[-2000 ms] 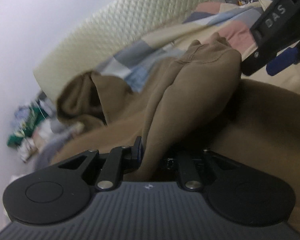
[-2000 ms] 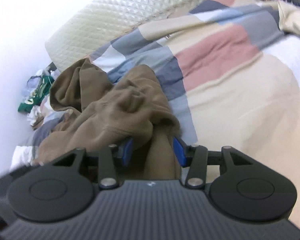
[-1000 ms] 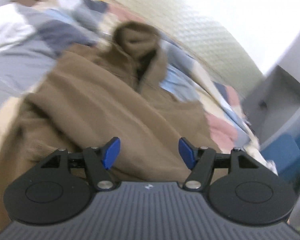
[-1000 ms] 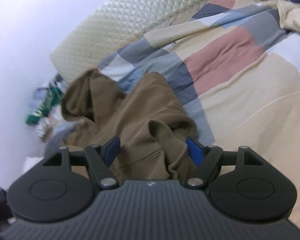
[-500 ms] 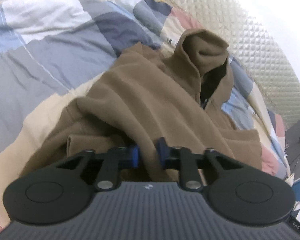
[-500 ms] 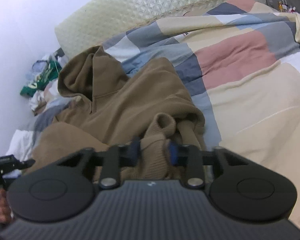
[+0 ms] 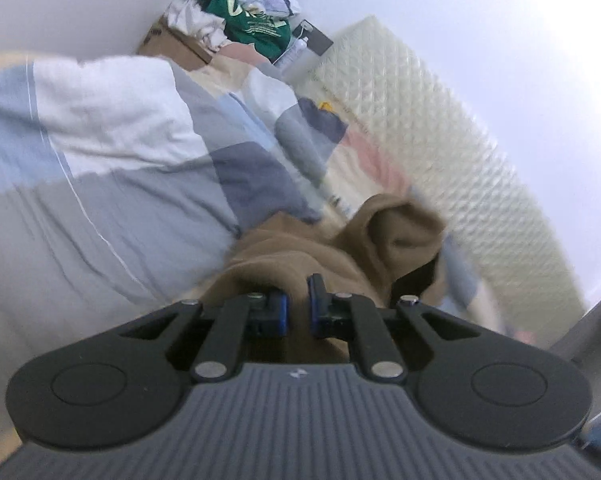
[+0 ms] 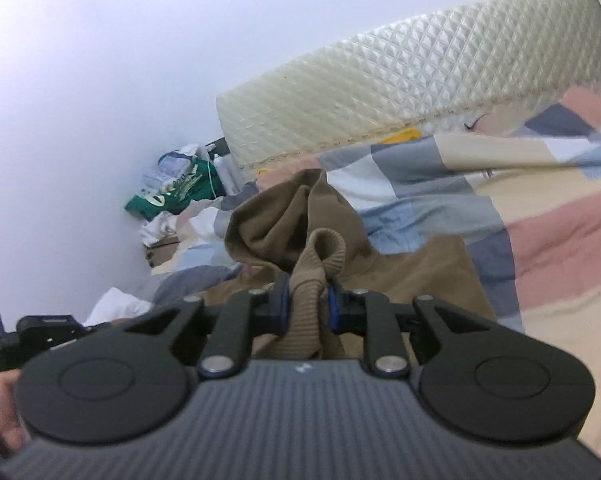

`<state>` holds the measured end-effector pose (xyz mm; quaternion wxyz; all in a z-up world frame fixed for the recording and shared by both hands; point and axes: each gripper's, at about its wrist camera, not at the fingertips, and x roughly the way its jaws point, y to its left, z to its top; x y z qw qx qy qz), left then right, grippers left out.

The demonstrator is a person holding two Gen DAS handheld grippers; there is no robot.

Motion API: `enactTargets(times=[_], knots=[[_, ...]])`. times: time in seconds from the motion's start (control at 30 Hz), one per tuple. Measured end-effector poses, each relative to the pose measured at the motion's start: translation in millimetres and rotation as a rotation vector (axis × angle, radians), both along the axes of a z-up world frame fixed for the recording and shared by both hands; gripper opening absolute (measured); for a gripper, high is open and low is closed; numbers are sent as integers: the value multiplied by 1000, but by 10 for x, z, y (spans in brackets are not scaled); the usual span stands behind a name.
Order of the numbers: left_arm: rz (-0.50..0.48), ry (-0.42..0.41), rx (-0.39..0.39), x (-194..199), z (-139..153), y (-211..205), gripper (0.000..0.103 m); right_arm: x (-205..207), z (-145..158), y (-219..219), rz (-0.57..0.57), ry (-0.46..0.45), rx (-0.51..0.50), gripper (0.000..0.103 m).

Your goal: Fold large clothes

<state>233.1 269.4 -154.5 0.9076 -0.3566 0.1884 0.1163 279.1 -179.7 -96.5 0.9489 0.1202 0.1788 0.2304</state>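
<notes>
On the bed (image 7: pixel 112 216), my left gripper (image 7: pixel 296 310) is closing on a fold of the brown hoodie (image 7: pixel 300 252), and the cloth sits between its blue pads. My right gripper (image 8: pixel 306 304) is closing too, pinching the ribbed cuff (image 8: pixel 320 252) of a sleeve. The hoodie lies bunched on the patchwork blanket (image 8: pixel 540 216), its hood (image 8: pixel 276 220) toward the far padded headboard (image 8: pixel 400 84). I think I should hold both pinches tight, lift together, and keep the cloth flat, so the fold lands straight.
</notes>
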Motion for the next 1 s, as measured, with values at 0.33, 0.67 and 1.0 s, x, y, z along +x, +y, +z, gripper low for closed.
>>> enactTargets(times=[0.33,0.67,1.0], knots=[[-75,322,271,242,-438,-478,16,17,-886,-195,-74,308,-112,22],[-42,266,259,-53,-337,-621,53,-415,-790,-391,-81,305,-47,32],[-296,138,362,-601,70,-1549,54,-1308,-623,-1108,-297,333,118,38]])
